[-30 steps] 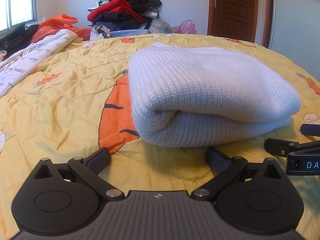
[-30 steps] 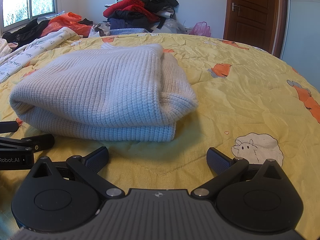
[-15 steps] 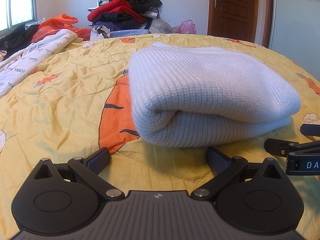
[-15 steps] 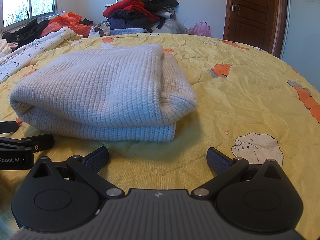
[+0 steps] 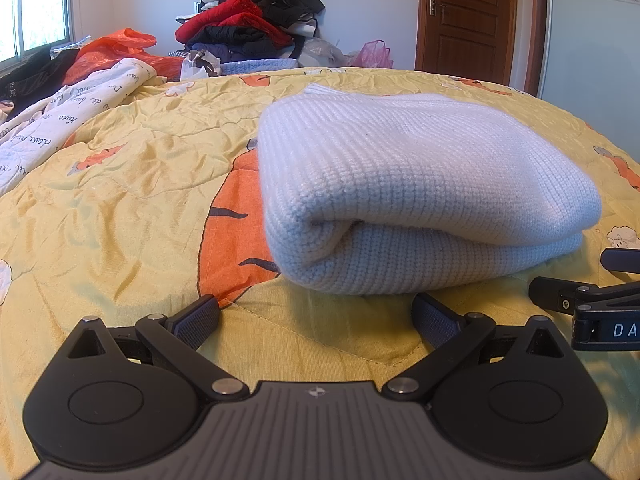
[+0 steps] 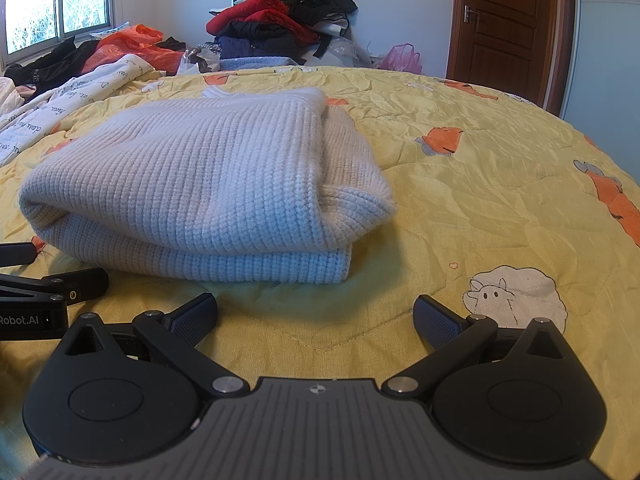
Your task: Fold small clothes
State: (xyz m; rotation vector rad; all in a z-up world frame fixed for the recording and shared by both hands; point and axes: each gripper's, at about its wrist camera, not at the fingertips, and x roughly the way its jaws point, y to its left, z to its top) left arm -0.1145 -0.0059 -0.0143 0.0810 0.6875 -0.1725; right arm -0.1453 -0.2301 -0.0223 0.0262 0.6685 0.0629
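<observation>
Here, both tools, left [image 5: 316, 314] and right [image 6: 315, 314], gape empty over a yellow quilt [image 5: 120, 184] near a brown door [image 6: 504, 16].

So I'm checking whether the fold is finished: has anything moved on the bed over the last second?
Nothing visibly changed. The folded white knit sweater lies where it was on the yellow quilt, and the left gripper and right gripper rest open in front of it, holding nothing.

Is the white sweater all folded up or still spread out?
Folded. The white knit sweater lies doubled on the yellow quilt, two thick layers stacked at its front edge.
</observation>
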